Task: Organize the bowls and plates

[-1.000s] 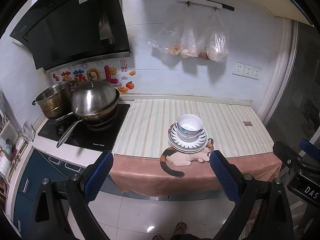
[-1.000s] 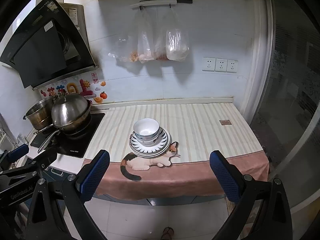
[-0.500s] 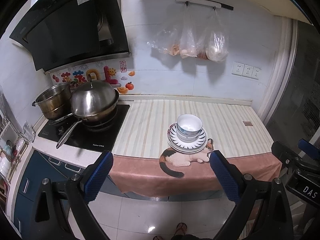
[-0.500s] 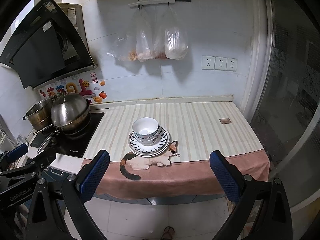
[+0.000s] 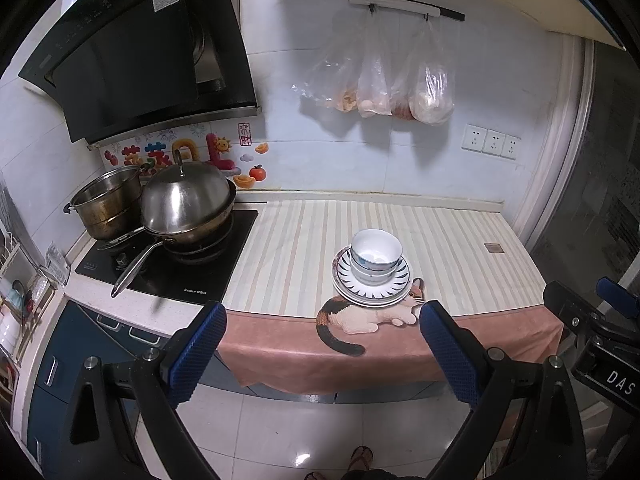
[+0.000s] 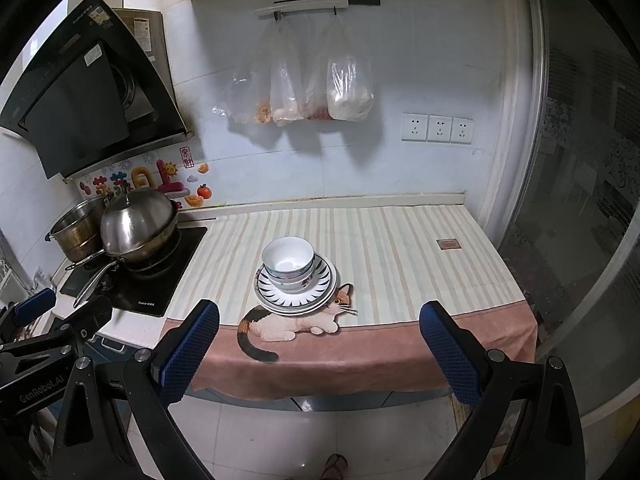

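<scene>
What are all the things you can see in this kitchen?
Bowls: a nested stack, exact count unclear, white with blue trim, on the plates.
Plates: a stack, white with dark rays, on the cloth's front.
Cloth: one, striped cream, pink border, cat picture, over the counter.
Wok with lid: one, steel, on the black hob.
Pot: one, steel, behind the wok.
Plastic bags: several, clear, hanging on the wall.
Sockets: three, white, wall.
Left gripper: blue pads, open.
Right gripper: blue pads, open.

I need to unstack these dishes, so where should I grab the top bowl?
Grip the top bowl by its rim, one finger inside and one outside, coming down from above. It sits upright and open, nested in other bowls on the plates, so its lower wall is hidden.
</scene>
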